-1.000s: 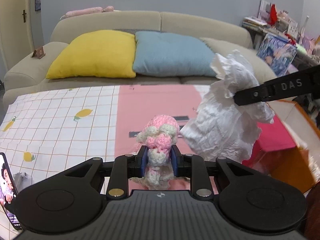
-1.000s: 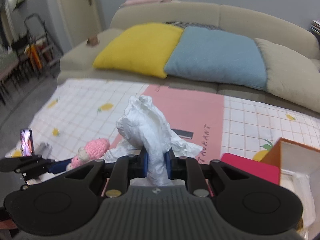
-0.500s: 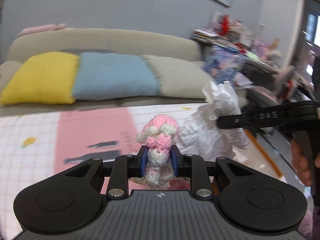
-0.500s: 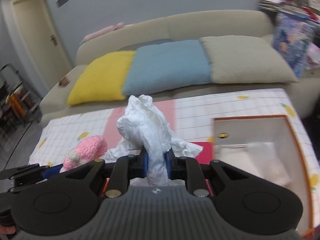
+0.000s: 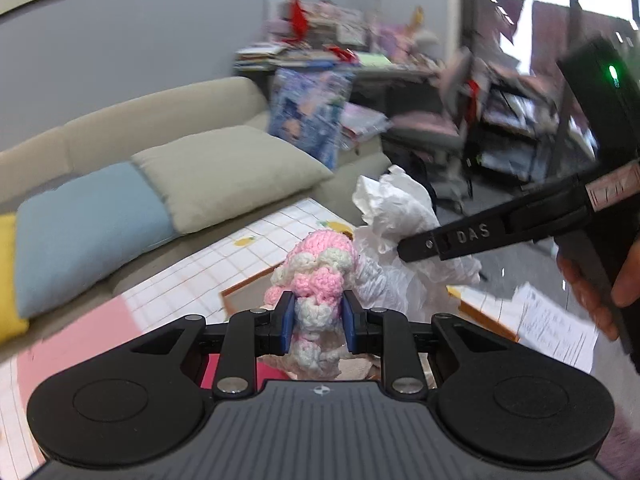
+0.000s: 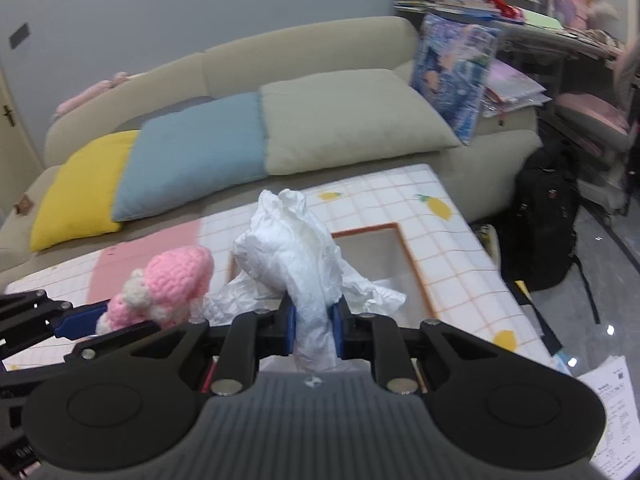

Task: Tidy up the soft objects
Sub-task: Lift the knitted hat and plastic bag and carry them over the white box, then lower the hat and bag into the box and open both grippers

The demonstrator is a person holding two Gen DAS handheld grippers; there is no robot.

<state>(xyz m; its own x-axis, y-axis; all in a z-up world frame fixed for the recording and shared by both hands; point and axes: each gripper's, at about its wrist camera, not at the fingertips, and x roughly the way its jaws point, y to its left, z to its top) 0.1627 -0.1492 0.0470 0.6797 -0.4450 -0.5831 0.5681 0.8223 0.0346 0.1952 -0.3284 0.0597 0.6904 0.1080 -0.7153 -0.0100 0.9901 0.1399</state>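
My left gripper [image 5: 316, 322] is shut on a pink and white crocheted toy [image 5: 316, 268], held up above the table. My right gripper [image 6: 314, 330] is shut on a crumpled white tissue [image 6: 292, 248], which rises above its blue pads. In the left wrist view the tissue [image 5: 396, 220] hangs just right of the toy, with the right gripper's black finger [image 5: 460, 238] pressed into it. In the right wrist view the toy [image 6: 172, 280] sits at the left beside the tissue. An orange-rimmed open box [image 6: 416, 272] lies on the table right behind both held things.
The table wears a checked lemon-print cloth [image 6: 452, 240] with a pink runner [image 6: 140, 256]. A beige sofa [image 6: 320, 52] with yellow, blue and grey cushions stands behind it. A black backpack [image 6: 544, 220] and papers [image 6: 612, 396] lie on the floor at the right. A hand [image 5: 600, 288] holds the right gripper.
Both grippers have swung to the right across the table with the toy and the tissue still gripped. The orange-rimmed box has come into view beneath them, and both views have rolled.
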